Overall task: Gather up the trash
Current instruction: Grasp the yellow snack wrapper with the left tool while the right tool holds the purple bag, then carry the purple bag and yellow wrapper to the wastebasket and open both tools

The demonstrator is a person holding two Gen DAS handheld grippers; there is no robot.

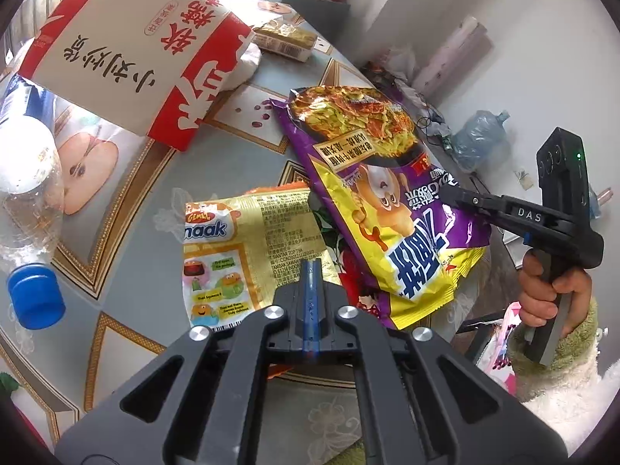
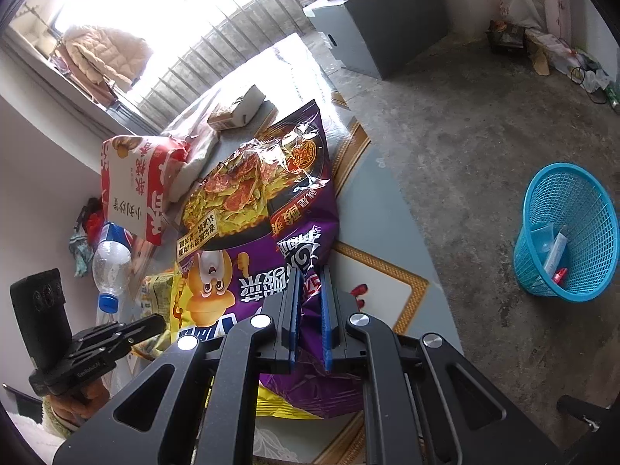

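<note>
A: Where does the purple snack bag (image 2: 248,232) lie?
B: Centre of the right wrist view, on the bench (image 2: 391,209); the right gripper (image 2: 310,310) has its fingers clamped on the bag's lower edge.

A: And the left gripper (image 1: 312,271)?
B: Bottom centre of the left wrist view, fingers nearly together with nothing between them, tips over the yellow wrapper (image 1: 248,240) on the bench.

A: Other items?
B: A red-and-white carton (image 1: 128,50) upper left, a plastic bottle (image 1: 27,193) with a blue cap at the left edge; a blue basket (image 2: 565,232) on the floor, right of the right wrist view.
</note>
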